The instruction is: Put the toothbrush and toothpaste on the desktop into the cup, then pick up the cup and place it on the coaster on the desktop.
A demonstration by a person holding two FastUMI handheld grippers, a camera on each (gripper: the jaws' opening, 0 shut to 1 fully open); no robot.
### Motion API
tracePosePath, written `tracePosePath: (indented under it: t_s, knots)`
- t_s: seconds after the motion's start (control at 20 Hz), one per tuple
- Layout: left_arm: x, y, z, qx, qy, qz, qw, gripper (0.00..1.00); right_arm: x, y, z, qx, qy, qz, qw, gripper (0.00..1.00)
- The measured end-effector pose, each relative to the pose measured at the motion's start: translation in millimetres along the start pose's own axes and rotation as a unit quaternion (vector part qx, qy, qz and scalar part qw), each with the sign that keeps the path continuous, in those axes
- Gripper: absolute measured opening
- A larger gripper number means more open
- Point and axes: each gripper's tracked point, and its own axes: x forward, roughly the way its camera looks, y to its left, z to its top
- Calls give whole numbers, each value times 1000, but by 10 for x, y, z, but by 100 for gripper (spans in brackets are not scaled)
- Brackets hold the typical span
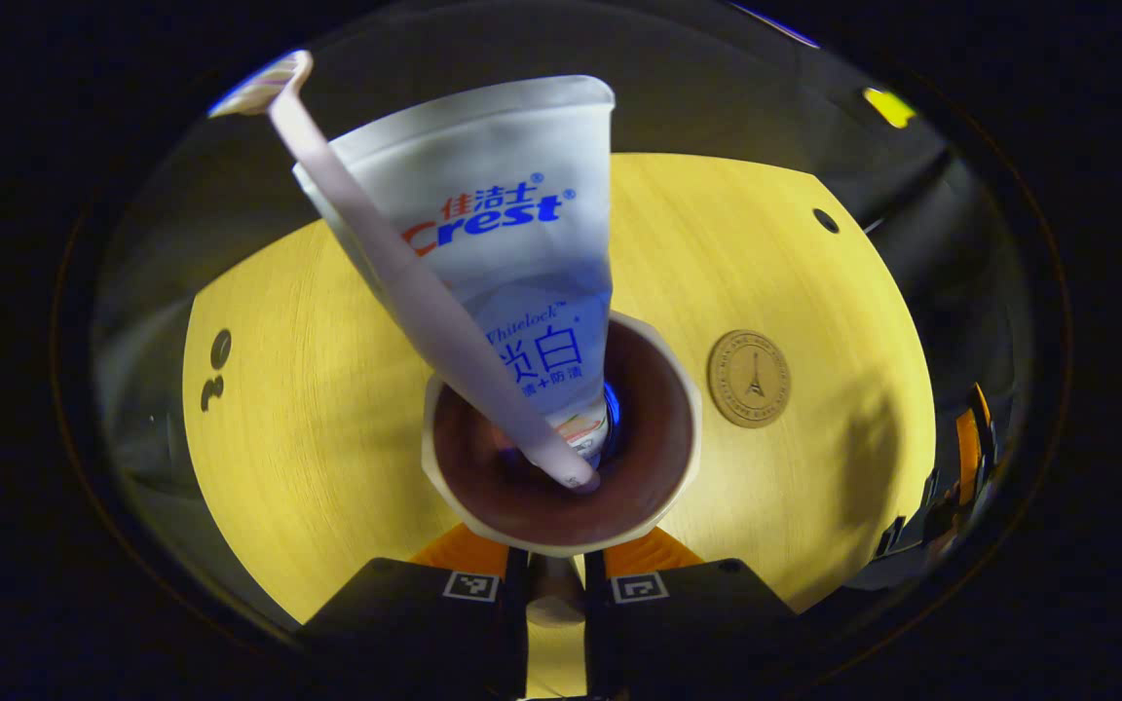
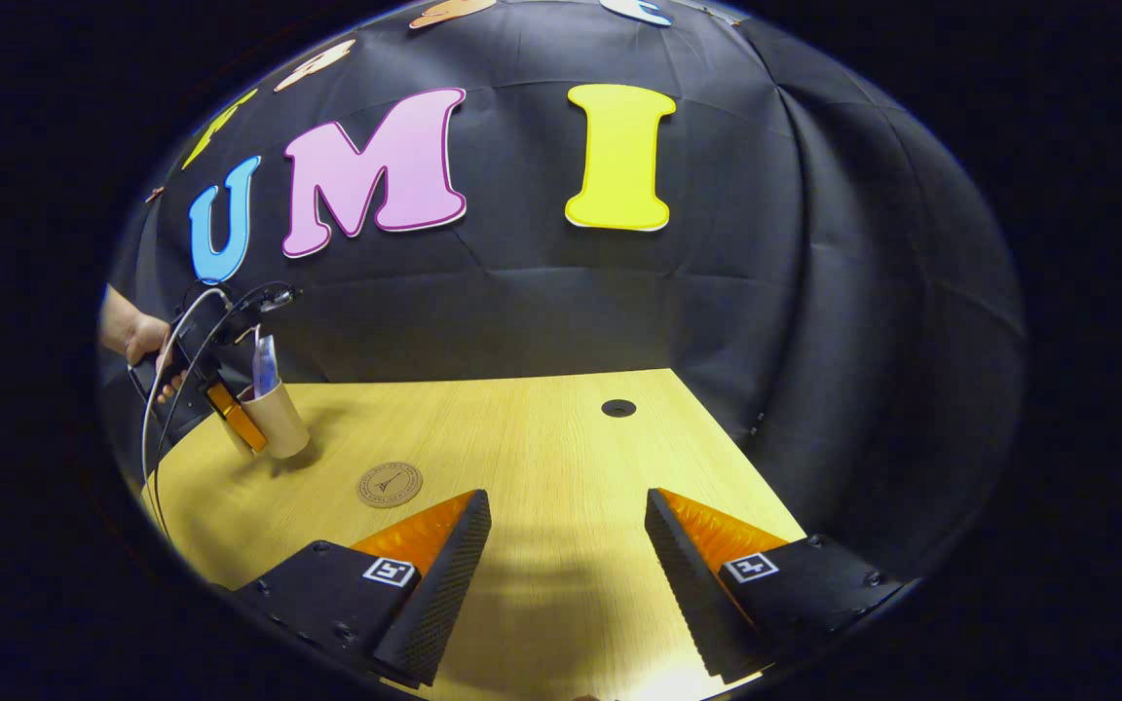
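Note:
In the left gripper view a paper cup with a brown inside holds a white toothpaste tube and a pale toothbrush, both leaning out of it. My left gripper is shut on the cup's near wall. A round brown coaster lies on the table to the cup's right. In the right gripper view the cup hangs tilted just above the table at far left, held by the left gripper and a hand. The coaster lies between the cup and my open right gripper.
The light wooden table has a small round hole near its far edge, and another hole shows in the left gripper view. The black cloth wall stands behind and to the right of the table.

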Motion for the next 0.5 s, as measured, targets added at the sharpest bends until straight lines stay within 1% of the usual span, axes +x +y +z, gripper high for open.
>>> tracePosePath:
  t_s: [0.15,0.3,0.45,0.5]
  knots:
    - [-95,-222,135,48,-6,6,999,28,-60,-66,14,9,2,-6,1000,98]
    - [-140,-506,240,76,-6,-7,997,27,-130,-169,81,14,-8,-12,1000,98]
    - [-40,-806,336,103,-2,-17,995,28,-177,-293,110,20,-12,-22,1000,98]
    - [1,-901,349,110,1,-21,994,23,-198,-342,120,21,-12,-26,999,98]
